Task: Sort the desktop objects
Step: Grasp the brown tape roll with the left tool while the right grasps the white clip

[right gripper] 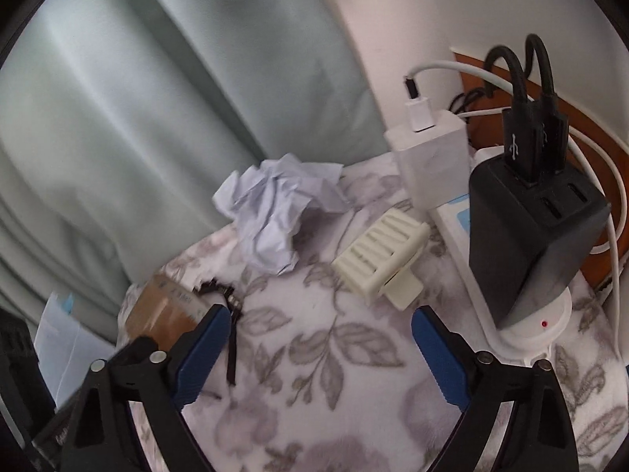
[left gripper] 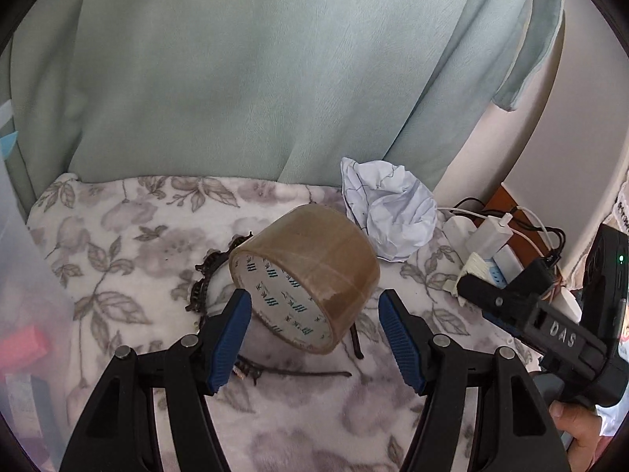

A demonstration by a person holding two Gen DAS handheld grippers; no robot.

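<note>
A roll of brown tape (left gripper: 304, 275) stands tilted on its edge on the desk (left gripper: 129, 236), which is covered with a floral cloth, and everything else is placed from it. Under and left of the tape lies a dark hair clip (left gripper: 206, 279), with thin dark pieces trailing toward the camera. Behind and to the right of the tape sits a crumpled ball of white paper (left gripper: 389, 212), close to its rim but whether touching cannot be told. Farther right of the tape are a cream ribbed clip (right gripper: 383, 251), a white charger (right gripper: 430, 165) and a black charger (right gripper: 534, 236) with cables, crowding that side. A translucent plastic bin (left gripper: 27, 314) rises at the far left of the tape.

The left gripper (left gripper: 314, 338) is released: its blue pads stand on either side of the tape's near lower edge, the left pad just beside the printed core face, the right pad apart from the brown side. The right gripper (right gripper: 320, 358) is spread wide over bare cloth, holding nothing, with the tape to its left beyond its left finger and the cream clip just ahead.

A pale green curtain (left gripper: 243, 70) closes the desk's back edge behind the tape. Open cloth lies between the tape and the bin.
</note>
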